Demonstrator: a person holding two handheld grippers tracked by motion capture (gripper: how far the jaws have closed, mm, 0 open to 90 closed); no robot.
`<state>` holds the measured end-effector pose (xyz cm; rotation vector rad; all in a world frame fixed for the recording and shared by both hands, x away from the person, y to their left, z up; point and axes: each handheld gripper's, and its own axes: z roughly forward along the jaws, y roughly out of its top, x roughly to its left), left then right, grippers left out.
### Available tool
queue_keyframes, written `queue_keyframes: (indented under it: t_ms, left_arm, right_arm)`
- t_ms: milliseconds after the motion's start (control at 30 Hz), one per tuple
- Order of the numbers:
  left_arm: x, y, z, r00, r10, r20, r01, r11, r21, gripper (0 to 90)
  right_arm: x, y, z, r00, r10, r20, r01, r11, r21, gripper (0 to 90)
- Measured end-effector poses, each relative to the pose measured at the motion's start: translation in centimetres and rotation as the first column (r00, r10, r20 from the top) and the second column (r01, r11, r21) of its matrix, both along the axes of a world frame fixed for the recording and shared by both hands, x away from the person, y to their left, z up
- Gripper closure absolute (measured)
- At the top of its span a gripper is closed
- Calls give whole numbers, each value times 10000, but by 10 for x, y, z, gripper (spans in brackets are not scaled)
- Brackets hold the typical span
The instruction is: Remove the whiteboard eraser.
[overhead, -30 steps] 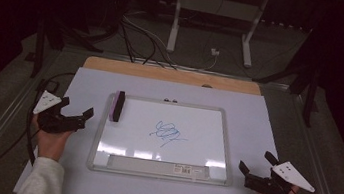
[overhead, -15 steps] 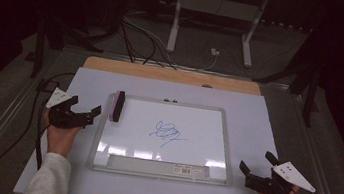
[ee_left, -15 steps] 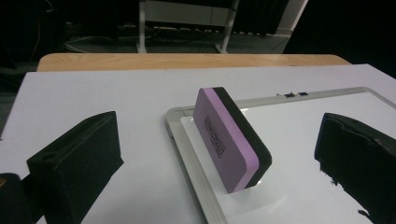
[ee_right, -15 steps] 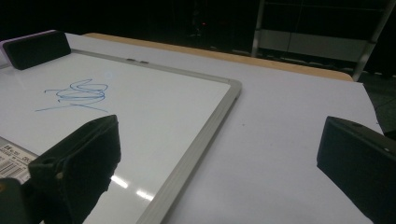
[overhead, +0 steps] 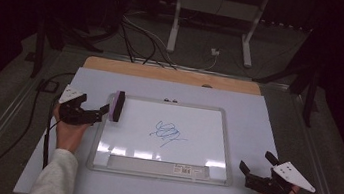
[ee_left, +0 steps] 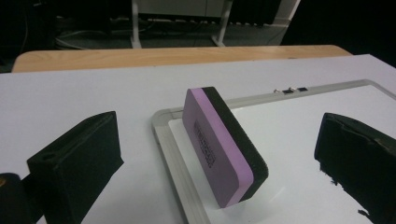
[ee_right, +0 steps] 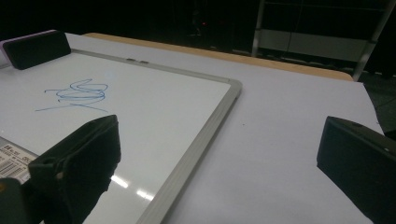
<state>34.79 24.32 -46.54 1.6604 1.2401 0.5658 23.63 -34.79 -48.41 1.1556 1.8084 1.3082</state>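
A whiteboard point(overhead: 196, 125) in a silver frame lies flat mid-table with a blue scribble point(overhead: 168, 133) at its centre. A purple and black eraser point(overhead: 118, 106) stands on its long edge on the board's left frame. My left gripper point(overhead: 101, 114) is open just left of the eraser. In the left gripper view the eraser point(ee_left: 224, 144) stands ahead between the wide-apart jaws, touching neither. My right gripper point(overhead: 257, 163) rests open on the table beside the board's near right corner, holding nothing. The right gripper view has the scribble point(ee_right: 77, 95) and the eraser point(ee_right: 35, 49) farther off.
A white sheet point(overhead: 267, 124) covers the table, with a wooden strip point(overhead: 173, 75) along its far edge. A labelled tray strip point(overhead: 158, 166) runs along the board's near edge. Cables and metal stand legs point(overhead: 175, 22) sit on the dark floor beyond.
My left gripper has moved forward and right, closing on the eraser at the board's left edge. The right gripper has stayed put.
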Motion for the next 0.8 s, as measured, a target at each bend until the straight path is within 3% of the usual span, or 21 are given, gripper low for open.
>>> queue_keyframes:
  t_ms: [533, 700, 800]
  left_arm:
    - [18, -15, -16, 9947, -176, -1014, 181, 9998, 38, 65]
    - [23, -14, -20, 9919, -23, -1269, 25, 10000, 15, 80]
    - [25, -15, -23, 9898, 149, -1418, -136, 9999, 101, 145]
  right_arm:
    - [0, -1, 0, 10000, 7, 16, -7, 10000, -1, 3]
    - [0, 0, 0, 10000, 28, 2, -28, 10000, -10, 3]
    - [1, 0, 0, 10000, 25, -8, -25, 10000, -12, 3]
